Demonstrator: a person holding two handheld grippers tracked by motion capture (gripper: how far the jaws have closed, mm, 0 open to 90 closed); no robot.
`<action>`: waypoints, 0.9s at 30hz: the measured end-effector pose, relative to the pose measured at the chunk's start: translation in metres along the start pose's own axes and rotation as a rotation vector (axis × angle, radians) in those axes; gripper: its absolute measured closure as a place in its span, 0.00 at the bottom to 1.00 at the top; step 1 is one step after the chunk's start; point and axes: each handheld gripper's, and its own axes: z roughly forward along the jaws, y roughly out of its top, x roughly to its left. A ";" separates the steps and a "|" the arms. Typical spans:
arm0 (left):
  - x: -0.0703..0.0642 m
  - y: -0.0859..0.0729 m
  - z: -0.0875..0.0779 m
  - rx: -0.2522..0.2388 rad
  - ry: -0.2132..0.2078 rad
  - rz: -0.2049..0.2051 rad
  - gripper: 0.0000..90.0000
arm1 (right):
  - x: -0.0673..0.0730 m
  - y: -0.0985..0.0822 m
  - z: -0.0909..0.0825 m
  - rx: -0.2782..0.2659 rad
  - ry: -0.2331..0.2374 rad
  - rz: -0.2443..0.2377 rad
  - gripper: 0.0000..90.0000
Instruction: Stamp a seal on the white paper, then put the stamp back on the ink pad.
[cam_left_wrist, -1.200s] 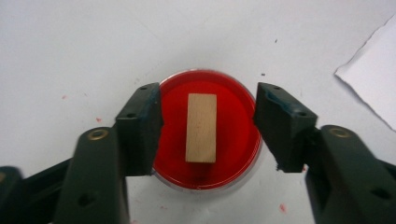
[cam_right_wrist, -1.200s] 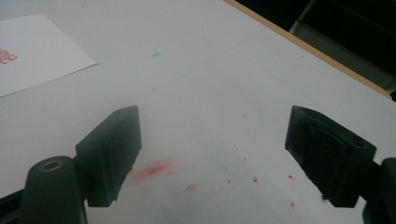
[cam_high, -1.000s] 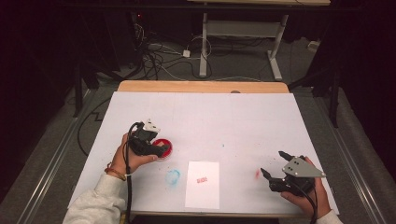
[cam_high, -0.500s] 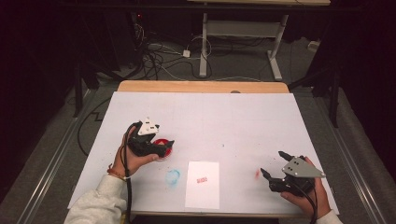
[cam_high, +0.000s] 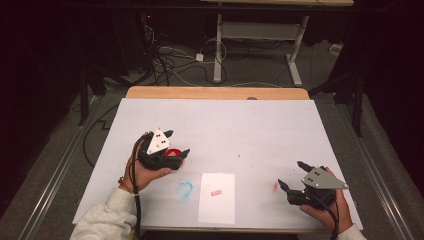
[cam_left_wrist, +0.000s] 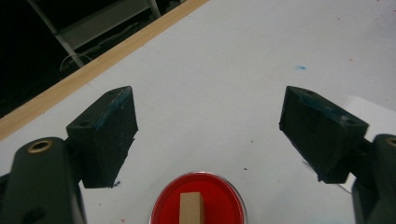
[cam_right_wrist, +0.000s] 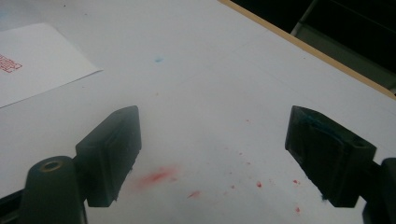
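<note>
A round red ink pad (cam_left_wrist: 198, 198) lies on the white table cover, and a small wooden stamp block (cam_left_wrist: 192, 207) stands on its middle. My left gripper (cam_left_wrist: 210, 126) hovers open over it, with the pad low between the jaws and nothing gripped. In the high view the left gripper (cam_high: 178, 142) is at left of centre, with the red pad (cam_high: 173, 152) partly hidden under it. My right gripper (cam_high: 290, 173) is open near the front right, over a red ink smear (cam_right_wrist: 156, 176). Nothing sits between the jaws of the right gripper (cam_right_wrist: 212, 144).
A white paper sheet (cam_high: 217, 197) with a red stamp print (cam_high: 216, 193) lies near the front edge, and shows again as the paper (cam_right_wrist: 32, 60). A blue ink smear (cam_high: 185, 190) is left of it. The table's wooden far edge (cam_high: 215, 92) borders a dark floor with cables.
The left gripper has drifted slightly right and farther over the red pad. The right gripper has stayed in place.
</note>
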 end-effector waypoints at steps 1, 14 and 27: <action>-0.001 0.000 0.000 0.000 -0.006 0.005 0.20 | 0.000 0.000 0.000 -0.002 -0.002 0.002 0.21; -0.012 0.005 -0.009 -0.034 0.016 0.066 0.19 | 0.000 0.001 -0.003 -0.022 -0.013 0.008 0.21; -0.026 0.003 -0.021 -0.029 0.034 0.119 0.19 | 0.002 0.005 -0.009 -0.061 -0.026 0.003 0.21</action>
